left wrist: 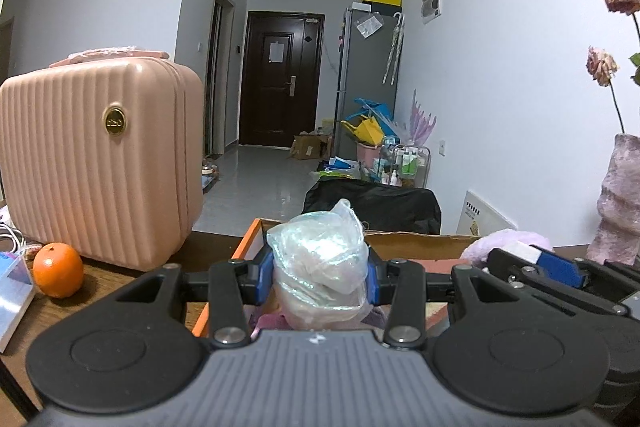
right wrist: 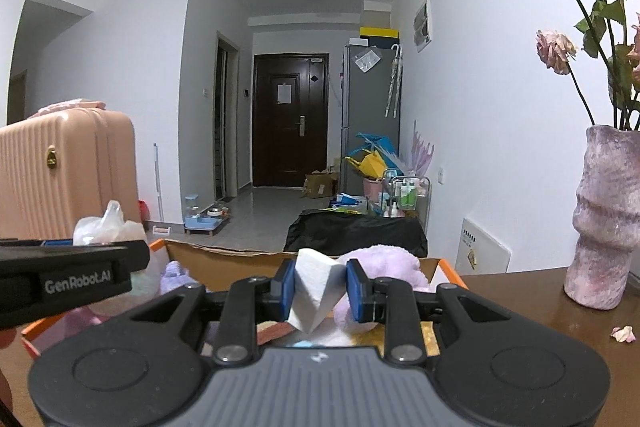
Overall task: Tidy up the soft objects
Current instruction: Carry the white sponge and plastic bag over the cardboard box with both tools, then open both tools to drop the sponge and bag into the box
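L gripper (left wrist: pixel 320 277): blue pads pressed on both sides of a knotted clear plastic bag (left wrist: pixel 320 263) w/ pale soft stuff inside; jaws narrow, gripping it. Points nearly level, slightly nose-down, over near-left part of cardboard box (left wrist: pixel 416 239).
R gripper (right wrist: pixel 316 291): clamped tight on a white foam wedge (right wrist: pixel 314 293), squeezed between the pads. Also close to level, slight downward tilt, over near-right part of the box.
Grippers rel. to each other: side by side, near but apart; R's body shows at right edge of left wrist view, L's body w/ "GenRobot.AI" lettering at left edge of right wrist view.
Box: orange-edged, open top, on brown wooden table (right wrist: pixel 520 307); holds a lilac plush toy (right wrist: pixel 394 263) at far right, more pastel soft items at left.
Bag location: in air above box, in L's grip.
Wedge location: in air above box, just near of the plush.
Surroundings: pink ribbed case (left wrist: pixel 96 167) far left; orange (left wrist: pixel 58 275) near it; pink vase (right wrist: pixel 608 219) w/ dried roses at right.
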The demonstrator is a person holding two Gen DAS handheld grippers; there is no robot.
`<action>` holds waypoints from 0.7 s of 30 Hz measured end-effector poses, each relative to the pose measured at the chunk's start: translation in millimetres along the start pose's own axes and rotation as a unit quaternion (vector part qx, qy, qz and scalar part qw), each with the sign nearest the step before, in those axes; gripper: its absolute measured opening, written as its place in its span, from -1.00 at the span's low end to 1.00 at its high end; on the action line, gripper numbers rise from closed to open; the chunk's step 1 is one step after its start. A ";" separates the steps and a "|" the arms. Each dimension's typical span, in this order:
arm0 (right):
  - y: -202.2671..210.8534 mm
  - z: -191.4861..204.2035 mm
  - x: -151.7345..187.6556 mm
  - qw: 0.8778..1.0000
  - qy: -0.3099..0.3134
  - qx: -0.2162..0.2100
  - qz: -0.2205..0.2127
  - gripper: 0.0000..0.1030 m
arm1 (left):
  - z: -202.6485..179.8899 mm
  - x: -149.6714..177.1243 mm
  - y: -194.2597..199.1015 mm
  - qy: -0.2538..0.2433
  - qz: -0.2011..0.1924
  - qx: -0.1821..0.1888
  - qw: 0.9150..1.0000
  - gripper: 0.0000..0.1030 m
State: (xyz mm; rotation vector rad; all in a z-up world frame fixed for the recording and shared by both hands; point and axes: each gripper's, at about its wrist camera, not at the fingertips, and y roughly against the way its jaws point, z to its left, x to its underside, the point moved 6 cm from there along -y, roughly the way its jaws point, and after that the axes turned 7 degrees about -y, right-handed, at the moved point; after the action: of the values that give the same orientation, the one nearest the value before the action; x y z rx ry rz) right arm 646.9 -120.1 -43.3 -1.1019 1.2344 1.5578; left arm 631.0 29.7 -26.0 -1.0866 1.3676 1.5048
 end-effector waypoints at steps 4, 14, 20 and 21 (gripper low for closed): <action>-5.5 -2.6 -0.4 1.000 0.002 0.004 0.001 -0.49 | -4.2 0.0 -10.6 -0.003 0.003 -0.002 1.000 -0.16; -5.5 -1.7 1.0 1.000 0.006 0.002 0.007 -0.05 | 1.0 0.4 -14.4 0.010 0.006 -0.004 1.000 0.58; -5.0 -4.1 1.0 1.000 0.002 0.006 0.004 0.51 | 12.3 -1.9 -9.4 0.019 -0.006 -0.033 0.999 1.00; -4.1 -4.7 1.2 1.000 0.000 0.007 0.002 0.66 | 13.8 -1.5 -8.6 0.021 -0.008 -0.039 0.999 1.00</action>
State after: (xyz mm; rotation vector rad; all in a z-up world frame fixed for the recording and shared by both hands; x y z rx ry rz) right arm 651.1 -124.0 -46.1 -1.0909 1.2476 1.5503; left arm 638.6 44.0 -26.5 -1.1821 1.3355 1.5426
